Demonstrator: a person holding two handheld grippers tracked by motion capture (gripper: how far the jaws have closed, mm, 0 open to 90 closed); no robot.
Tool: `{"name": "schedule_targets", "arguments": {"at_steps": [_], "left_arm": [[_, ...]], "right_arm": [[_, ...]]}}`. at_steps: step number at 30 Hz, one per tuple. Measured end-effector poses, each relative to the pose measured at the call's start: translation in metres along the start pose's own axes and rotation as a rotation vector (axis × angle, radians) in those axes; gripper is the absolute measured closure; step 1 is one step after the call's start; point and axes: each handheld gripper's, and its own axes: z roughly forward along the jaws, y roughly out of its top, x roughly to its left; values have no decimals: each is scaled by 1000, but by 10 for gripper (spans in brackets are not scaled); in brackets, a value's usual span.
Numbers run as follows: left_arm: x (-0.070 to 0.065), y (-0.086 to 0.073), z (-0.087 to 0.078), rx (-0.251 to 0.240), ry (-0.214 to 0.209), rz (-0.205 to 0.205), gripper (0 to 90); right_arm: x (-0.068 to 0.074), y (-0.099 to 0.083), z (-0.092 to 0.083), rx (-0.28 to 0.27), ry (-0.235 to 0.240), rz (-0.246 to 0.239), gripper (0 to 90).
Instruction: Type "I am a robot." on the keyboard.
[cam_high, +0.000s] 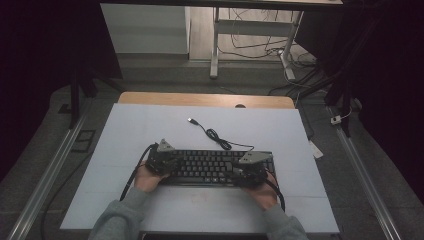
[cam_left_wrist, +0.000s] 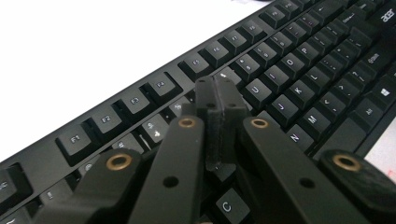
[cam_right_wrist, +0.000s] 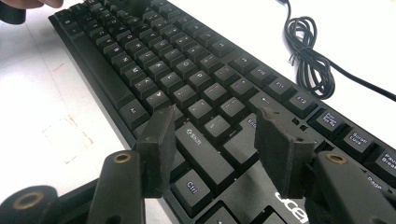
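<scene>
Keyboard (cam_high: 210, 167) lies mid-frame on white tabletop (cam_high: 150, 130). Left gripper (cam_left_wrist: 219, 100) jaws clenched empty over its number-row keys; right gripper (cam_right_wrist: 215, 135) jaws parted above Shift and Enter keys, lower frame.

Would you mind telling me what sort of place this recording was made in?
Probably a lab or office set up for recording: a white-topped table with a black keyboard, a bare desk frame with loose cables on the floor, and dark curtains at both sides.
</scene>
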Motion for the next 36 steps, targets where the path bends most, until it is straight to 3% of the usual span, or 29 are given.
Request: {"name": "schedule_targets", "arguments": {"at_steps": [25,29,33,36], "left_arm": [[-3,-2,9,28,10,13,893],[-2,0,1,-16,4,5,892],[4,1,-11,-66,-1,-37,888],[7,1,-20,-82,-5,-50,830]], "right_arm": [[-1,0,-1,2,-16,-4,474],[-1,0,-1,1,-17,-5,474],[-2,0,-2,-3,-21,-2,473],[-3,0,-2,-3,-22,-2,473]]}}
